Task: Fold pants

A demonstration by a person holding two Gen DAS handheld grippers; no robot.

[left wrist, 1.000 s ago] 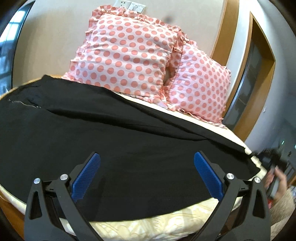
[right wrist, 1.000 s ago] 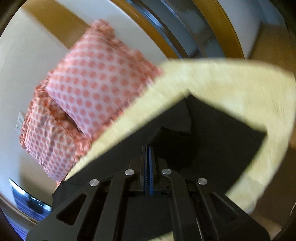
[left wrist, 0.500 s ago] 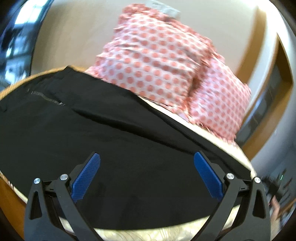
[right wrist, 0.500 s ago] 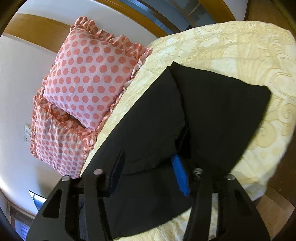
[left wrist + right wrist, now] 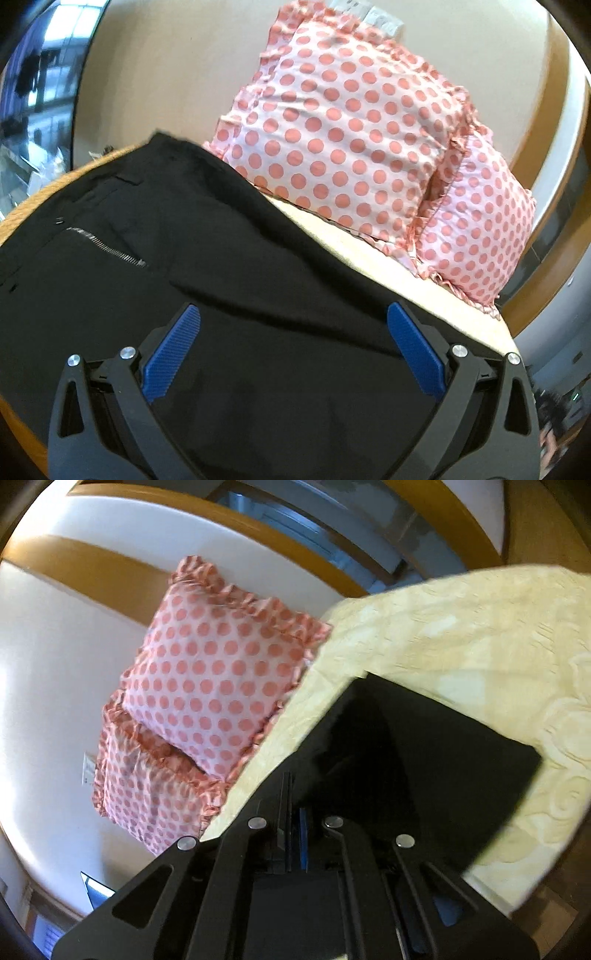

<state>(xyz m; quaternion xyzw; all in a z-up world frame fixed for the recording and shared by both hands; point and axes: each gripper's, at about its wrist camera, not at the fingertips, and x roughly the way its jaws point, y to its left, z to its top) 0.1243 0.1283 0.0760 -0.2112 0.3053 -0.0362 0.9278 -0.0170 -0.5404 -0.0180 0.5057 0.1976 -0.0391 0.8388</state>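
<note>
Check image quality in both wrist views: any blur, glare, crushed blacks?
Left wrist: mild blur, sharp enough to show the zipper; pants otherwise near featureless black. Right wrist: motion smear on the bedspread and pillows, wall blown out at left, pants crushed black.

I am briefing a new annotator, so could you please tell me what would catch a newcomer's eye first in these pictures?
First the black fabric pants spread wide over the cream patterned bedspread, their silver zipper at the left. Behind them two pink pillows with coral polka dots lean against the wall. The left gripper hangs open above the cloth, while the right gripper is shut on the pants near the hem end.
</note>
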